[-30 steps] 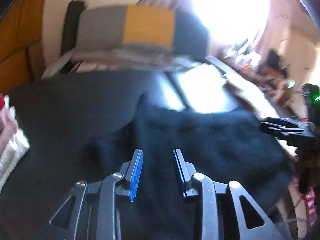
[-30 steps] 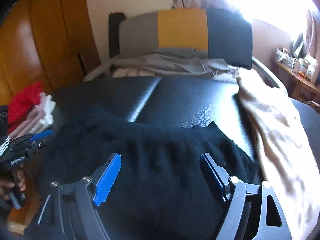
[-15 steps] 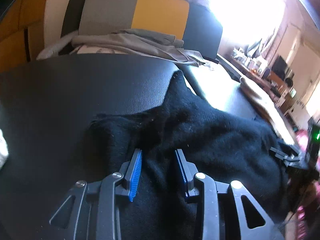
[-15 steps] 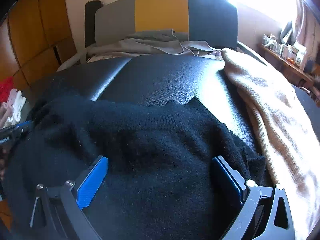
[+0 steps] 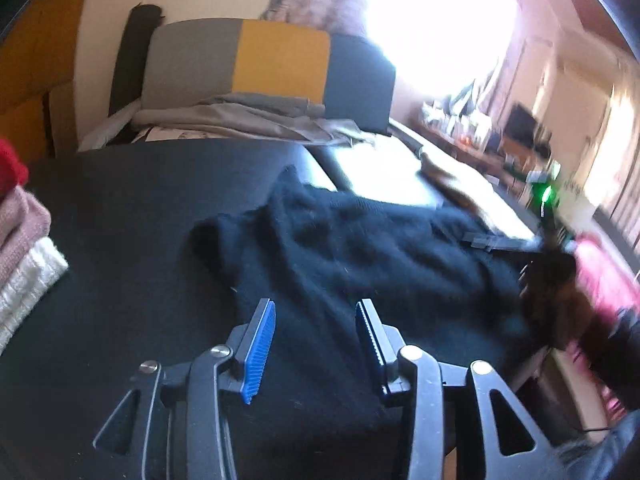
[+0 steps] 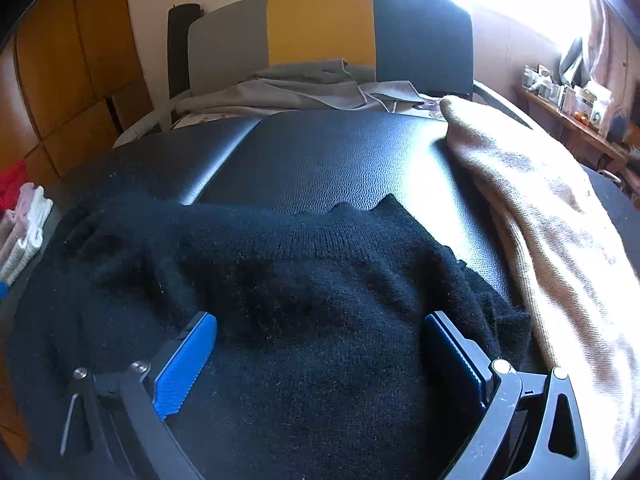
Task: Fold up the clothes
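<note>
Here, through your left wrist camera, the left gripper (image 5: 315, 334) hangs over the near part of the black sweater (image 5: 360, 256), which lies rumpled on the black padded surface (image 5: 140, 200); its jaws are opening, their blue pads apart, and you can see the knit below the gap but nothing pinched between them. A stack of folded clothes (image 5: 24, 236), red over pink over white, sits at the left edge, well apart from the sweater. Your right gripper (image 5: 496, 242) shows blurred at the sweater's far right side. A grey, yellow and black cushion (image 5: 272, 64) stands at the back with grey cloth (image 5: 256, 118) heaped before it. Through your right wrist camera, the right gripper (image 6: 320, 356) has its jaws spread wide over the sweater (image 6: 300, 280), pads clear of the knit on both sides, gripping nothing. A beige garment (image 6: 540, 216) lies along the right, just beside the sweater's edge.
</note>
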`<state>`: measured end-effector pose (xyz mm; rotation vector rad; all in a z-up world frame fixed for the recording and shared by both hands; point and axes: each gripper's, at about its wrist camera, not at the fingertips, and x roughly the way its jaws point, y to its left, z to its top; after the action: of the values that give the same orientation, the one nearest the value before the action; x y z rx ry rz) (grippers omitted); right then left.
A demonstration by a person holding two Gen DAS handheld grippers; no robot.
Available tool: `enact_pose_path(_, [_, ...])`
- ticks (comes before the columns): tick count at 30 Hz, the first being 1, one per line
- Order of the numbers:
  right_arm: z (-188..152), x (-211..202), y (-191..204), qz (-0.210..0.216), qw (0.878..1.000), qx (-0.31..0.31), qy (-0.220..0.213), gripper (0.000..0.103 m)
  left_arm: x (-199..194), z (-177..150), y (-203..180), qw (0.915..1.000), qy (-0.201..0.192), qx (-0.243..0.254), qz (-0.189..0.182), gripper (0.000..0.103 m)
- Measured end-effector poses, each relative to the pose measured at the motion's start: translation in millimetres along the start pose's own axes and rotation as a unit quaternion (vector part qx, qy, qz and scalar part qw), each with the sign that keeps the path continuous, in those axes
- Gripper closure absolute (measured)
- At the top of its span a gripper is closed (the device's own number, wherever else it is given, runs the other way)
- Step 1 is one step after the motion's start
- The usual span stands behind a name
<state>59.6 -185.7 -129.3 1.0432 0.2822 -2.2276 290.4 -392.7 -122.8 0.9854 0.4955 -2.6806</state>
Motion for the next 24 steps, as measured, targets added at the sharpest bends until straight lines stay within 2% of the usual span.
enact_pose_path(2, [-3,-15,-2,0.019,0.999,0.031,-0.006,0.0,8,-9,0,0.9995,0.023,-0.021,-0.009,0.061])
enact_pose_path(4, [-12,-33,-3,0.037,0.998,0.053,-0.012,0.0,14,-21,2,0.9987,0.04,-0.031,-0.001,0.061])
enact_pose_path(7, [-36,-50,1,0.023,0.999,0.04,-0.012,0.0,8,-39,6,0.9983,0.035,-0.046,0.004,0.061])
enact_pose_path(12, [-70,-58,2,-0.033,0.999,-0.002,0.005,0.0,-2,-54,8,0.9974,0.034,-0.06,0.021,0.061])
enact_pose_path(14, [-80,-56,-8,-0.016,1.0,0.016,0.006,0.0,-5,-57,7,0.9972,0.034,-0.059,0.031,0.062])
enact_pose_path(15, [-84,-57,-10,-0.013,1.0,0.012,-0.01,0.0,-7,-59,7,0.9971,0.033,-0.059,0.036,0.062])
enact_pose_path(19, [-98,-61,-12,-0.011,0.998,0.006,-0.06,0.0,-27,-54,20,0.9936,0.019,-0.11,0.018,0.06])
enact_pose_path(24, [-106,-64,-11,-0.014,0.996,0.005,-0.082,0.0,-34,-34,75,0.9803,0.003,-0.197,-0.008,0.046])
